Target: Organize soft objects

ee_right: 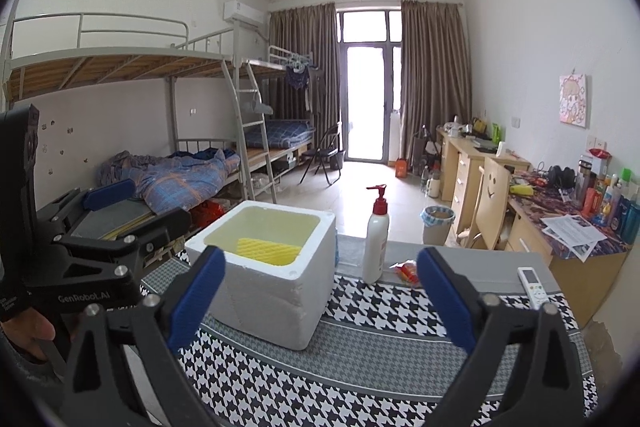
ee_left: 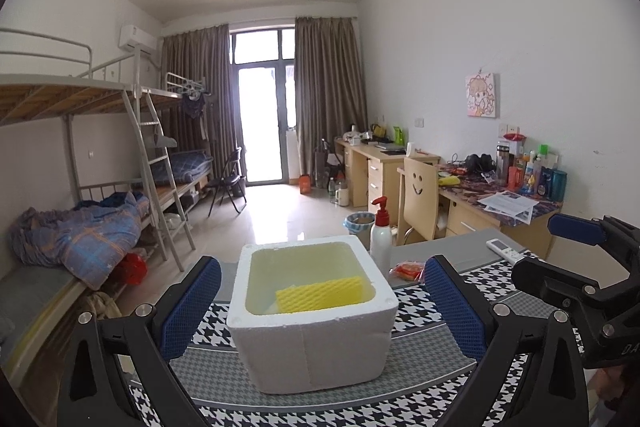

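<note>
Sponge (ee_left: pixel 320 294) lies inside foam box (ee_left: pixel 312 343) mid-surface (ee_right: pixel 360 355), stowed. Left gripper (ee_left: pixel 322 311) open, straddling box, empty. Right gripper (ee_right: pixel 320 299) open, empty. Bottle (ee_right: pixel 376 239), remote (ee_right: pixel 532 281) near far edge.

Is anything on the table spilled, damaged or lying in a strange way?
Nothing stands out. The yellow ribbed sponge lies inside the white foam box, the white pump bottle with the red cap stands upright beside it, and the houndstooth table cloth shows no spill.

One foam box (ee_left: pixel 312 339) – one sponge (ee_left: pixel 320 294) – one bottle (ee_left: pixel 381 235).
</note>
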`<state>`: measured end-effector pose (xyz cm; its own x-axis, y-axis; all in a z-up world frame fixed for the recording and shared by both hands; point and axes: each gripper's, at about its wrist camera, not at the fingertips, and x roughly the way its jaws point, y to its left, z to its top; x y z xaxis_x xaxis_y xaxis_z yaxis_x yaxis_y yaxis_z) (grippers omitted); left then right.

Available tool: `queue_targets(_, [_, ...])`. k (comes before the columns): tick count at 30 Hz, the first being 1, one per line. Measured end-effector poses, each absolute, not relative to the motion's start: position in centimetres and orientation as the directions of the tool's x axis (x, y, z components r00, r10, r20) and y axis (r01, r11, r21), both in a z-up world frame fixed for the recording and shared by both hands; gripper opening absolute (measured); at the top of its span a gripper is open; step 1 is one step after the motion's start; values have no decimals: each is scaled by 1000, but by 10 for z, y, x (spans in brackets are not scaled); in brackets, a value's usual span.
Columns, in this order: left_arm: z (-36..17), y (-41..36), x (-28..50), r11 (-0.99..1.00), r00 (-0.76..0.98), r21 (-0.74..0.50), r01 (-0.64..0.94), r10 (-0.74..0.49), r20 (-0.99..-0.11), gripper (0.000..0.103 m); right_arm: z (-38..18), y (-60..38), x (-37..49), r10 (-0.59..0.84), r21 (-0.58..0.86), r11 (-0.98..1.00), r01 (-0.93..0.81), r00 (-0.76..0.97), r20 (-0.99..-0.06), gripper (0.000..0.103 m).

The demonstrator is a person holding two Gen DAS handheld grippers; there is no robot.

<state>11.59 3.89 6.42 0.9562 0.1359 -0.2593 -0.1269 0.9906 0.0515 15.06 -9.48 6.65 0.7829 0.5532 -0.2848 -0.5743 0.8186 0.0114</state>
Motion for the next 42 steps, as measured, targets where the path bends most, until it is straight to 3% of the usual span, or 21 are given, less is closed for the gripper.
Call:
queue_targets(24, [55,23,50,988,972,34,-151,154,-180,102,62,-121,83,549,-11,829,-559,818,-168,100])
queue_targets(42, [42,6,26,984,973,38,-172,176,-152,102,45,-128,60,557,6,827,-563,816,-154,100])
